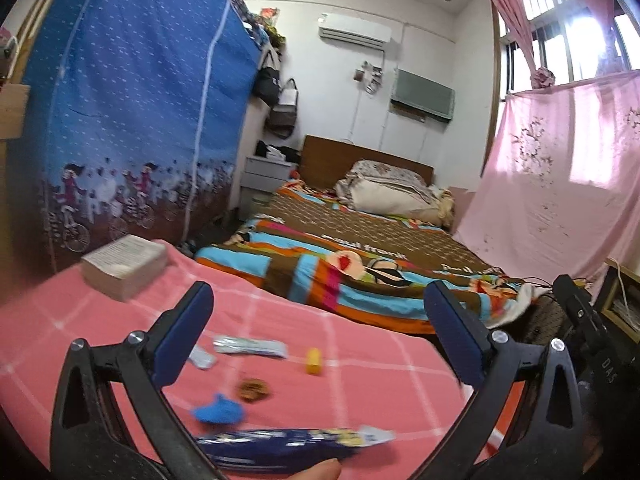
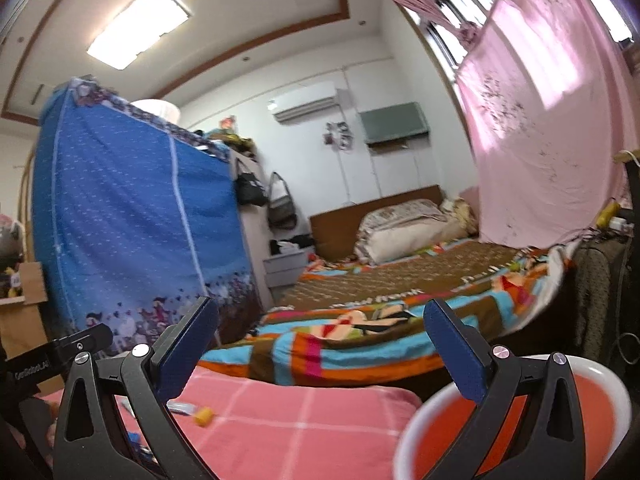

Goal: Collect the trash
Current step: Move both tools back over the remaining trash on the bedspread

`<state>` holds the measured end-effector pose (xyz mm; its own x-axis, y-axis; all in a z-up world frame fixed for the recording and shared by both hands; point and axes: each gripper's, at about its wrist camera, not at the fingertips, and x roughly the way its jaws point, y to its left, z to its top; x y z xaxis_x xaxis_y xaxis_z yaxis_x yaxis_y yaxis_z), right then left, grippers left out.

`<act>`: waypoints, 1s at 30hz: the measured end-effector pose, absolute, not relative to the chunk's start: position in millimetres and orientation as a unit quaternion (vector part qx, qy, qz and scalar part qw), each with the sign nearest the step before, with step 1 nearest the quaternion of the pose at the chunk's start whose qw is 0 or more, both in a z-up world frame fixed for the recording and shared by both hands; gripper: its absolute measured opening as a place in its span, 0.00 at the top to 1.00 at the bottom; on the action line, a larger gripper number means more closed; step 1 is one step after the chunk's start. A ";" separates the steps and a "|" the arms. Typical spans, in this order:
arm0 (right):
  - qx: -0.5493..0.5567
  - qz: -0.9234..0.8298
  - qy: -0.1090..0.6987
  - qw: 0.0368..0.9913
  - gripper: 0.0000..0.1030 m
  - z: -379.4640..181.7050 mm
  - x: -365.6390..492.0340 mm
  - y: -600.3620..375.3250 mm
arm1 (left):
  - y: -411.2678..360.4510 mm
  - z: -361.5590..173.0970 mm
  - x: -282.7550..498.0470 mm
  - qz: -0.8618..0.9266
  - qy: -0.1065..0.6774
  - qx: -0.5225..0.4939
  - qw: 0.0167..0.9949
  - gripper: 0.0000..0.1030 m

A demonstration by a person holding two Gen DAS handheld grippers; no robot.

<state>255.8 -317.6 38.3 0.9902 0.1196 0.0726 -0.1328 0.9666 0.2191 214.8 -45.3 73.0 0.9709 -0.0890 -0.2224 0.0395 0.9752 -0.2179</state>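
My left gripper (image 1: 320,332) is open above a pink checked cloth (image 1: 360,384), with nothing between its blue pads. Trash is scattered on the cloth: a silver wrapper (image 1: 250,347), a small yellow piece (image 1: 314,361), a brown round scrap (image 1: 253,390) and a blue crumpled scrap (image 1: 219,410). A dark blue wrapper (image 1: 280,446) shows blurred below the jaws, next to a fingertip (image 1: 320,470). My right gripper (image 2: 320,344) is open and empty, pointing level across the room. A red bin with a white rim (image 2: 416,420) sits under its right finger. The yellow piece (image 2: 203,416) lies at its lower left.
A thick book (image 1: 124,266) lies at the cloth's far left. Beyond the cloth is a bed with a striped blanket (image 1: 360,264). A blue fabric wardrobe (image 1: 132,120) stands at left, and a pink curtain (image 1: 560,168) hangs at right.
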 end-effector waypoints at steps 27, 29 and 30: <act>-0.014 0.166 0.056 0.984 0.01 12.8 327.3 -192.9 | 69.9 32.3 253.5 0.018 0.181 -0.114 0.977 0.01; -0.017 0.168 0.085 0.982 0.05 8.8 337.5 -190.2 | 68.8 25.2 264.5 0.011 0.208 -0.128 0.970 0.04; -0.019 0.167 0.098 0.981 0.08 6.7 341.5 -188.3 | 68.2 22.4 267.6 0.007 0.216 -0.132 0.967 0.06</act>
<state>341.5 -188.3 6.7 0.9252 0.3238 -0.1978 -0.3311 0.9436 -0.0045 267.6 68.2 22.4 0.9062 -0.0431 -0.4207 -0.0715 0.9649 -0.2528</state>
